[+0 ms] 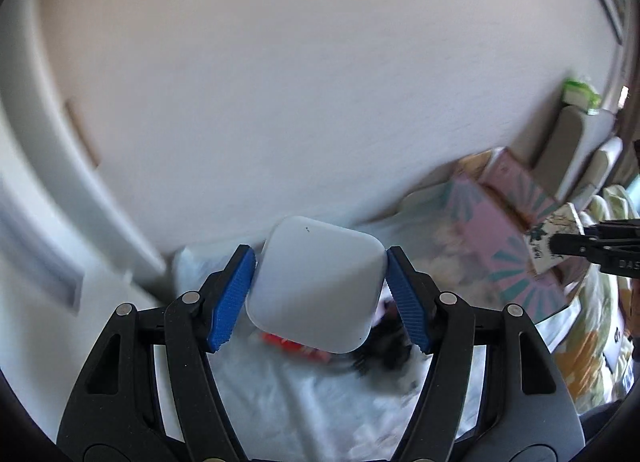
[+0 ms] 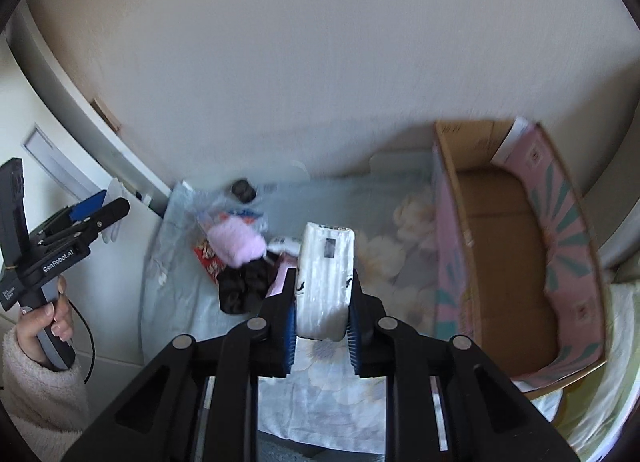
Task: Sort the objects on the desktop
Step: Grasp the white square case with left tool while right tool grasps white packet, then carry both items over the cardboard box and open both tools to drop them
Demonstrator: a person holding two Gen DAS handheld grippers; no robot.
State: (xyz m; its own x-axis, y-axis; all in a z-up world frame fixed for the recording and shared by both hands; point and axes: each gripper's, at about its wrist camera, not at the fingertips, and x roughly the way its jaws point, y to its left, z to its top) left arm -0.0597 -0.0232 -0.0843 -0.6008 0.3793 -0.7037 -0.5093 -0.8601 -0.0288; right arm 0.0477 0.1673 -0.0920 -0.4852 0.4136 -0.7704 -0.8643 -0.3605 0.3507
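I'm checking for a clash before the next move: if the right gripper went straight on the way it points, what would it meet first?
Probably the floral cloth just ahead of the tissue pack clamped in the right gripper. The pink box sits off to the right, seemingly clear, though depth is uncertain.

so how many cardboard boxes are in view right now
1: the pink patterned cardboard box stands open and empty at the right of the floral cloth, near the wall; the left wrist view shows the same box. Others may be hidden out of view.

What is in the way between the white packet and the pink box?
Nothing visible. The right gripper holds the tissue packet up, and only flowery cloth lies between it and the open, empty pink box.
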